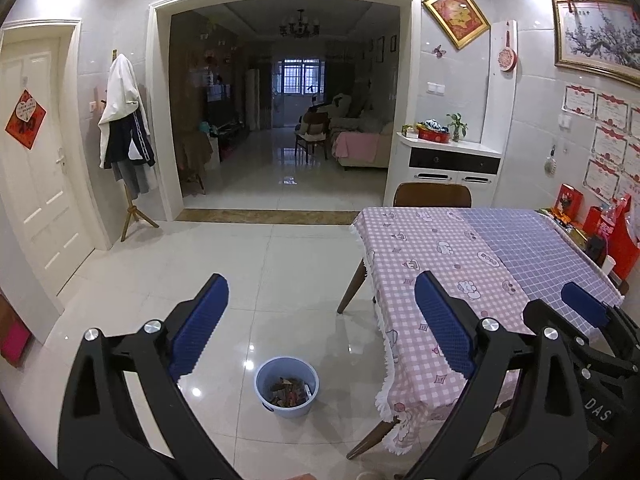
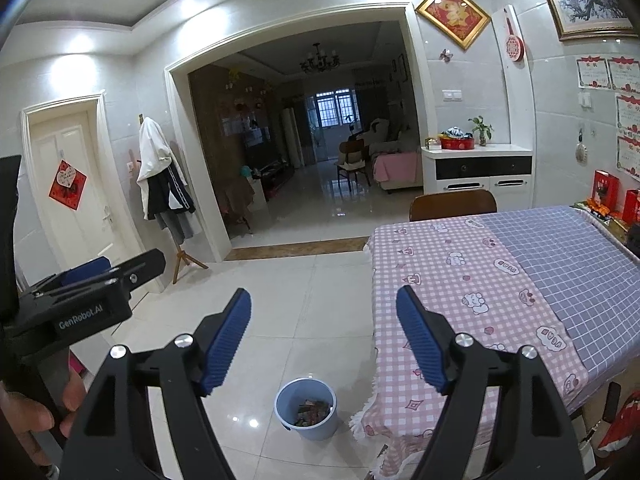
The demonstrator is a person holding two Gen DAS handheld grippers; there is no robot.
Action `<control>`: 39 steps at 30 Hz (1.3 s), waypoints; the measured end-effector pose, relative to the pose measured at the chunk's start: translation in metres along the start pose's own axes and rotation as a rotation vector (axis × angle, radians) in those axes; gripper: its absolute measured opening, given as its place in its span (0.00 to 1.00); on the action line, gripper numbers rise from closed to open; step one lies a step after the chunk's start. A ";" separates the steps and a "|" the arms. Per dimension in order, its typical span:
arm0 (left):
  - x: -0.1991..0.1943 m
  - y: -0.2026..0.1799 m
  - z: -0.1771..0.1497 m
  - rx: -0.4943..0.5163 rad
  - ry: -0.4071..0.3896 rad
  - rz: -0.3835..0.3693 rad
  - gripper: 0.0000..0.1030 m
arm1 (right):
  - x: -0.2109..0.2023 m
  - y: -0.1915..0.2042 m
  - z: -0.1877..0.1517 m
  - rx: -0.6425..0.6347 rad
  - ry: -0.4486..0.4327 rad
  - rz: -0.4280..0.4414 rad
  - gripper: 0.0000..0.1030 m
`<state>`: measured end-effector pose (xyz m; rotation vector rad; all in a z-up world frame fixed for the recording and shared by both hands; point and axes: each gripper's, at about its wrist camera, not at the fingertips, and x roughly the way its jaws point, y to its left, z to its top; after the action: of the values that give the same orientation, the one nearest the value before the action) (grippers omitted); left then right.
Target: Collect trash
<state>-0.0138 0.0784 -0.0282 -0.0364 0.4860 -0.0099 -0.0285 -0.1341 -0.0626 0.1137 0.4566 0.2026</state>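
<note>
The tiled floor [image 1: 280, 264] was bare of litter. Both the left gripper [image 1: 320, 320] and right gripper [image 2: 324, 336] stood spread and empty above the bin [image 1: 287, 387], which held trash [image 1: 289, 391] beside the table's near corner [image 1: 440, 264]. Collection appeared largely complete.

Left tongs [image 1: 320, 320] and right tongs [image 2: 324, 338] side by side, jaws spread, empty, tilted floorward beside bench [image 1: 520, 240].

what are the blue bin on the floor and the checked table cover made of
Round light-blue bin: likely moulded plastic, with smooth, evenly coloured walls, a slight sheen and a rolled rim. Pink-and-purple checked table cover: woven cloth, matte, draping in soft folds with a white fringe along its edge.
</note>
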 end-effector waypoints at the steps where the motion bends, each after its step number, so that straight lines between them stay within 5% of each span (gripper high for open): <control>1: 0.001 -0.001 0.000 -0.003 -0.001 0.001 0.90 | 0.001 -0.001 0.001 -0.001 0.001 0.000 0.72; 39: 0.032 -0.034 0.009 0.008 0.020 0.017 0.90 | 0.042 -0.042 0.023 -0.024 0.049 0.023 0.73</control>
<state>0.0190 0.0441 -0.0342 -0.0242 0.5062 0.0048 0.0259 -0.1672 -0.0662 0.0903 0.5015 0.2338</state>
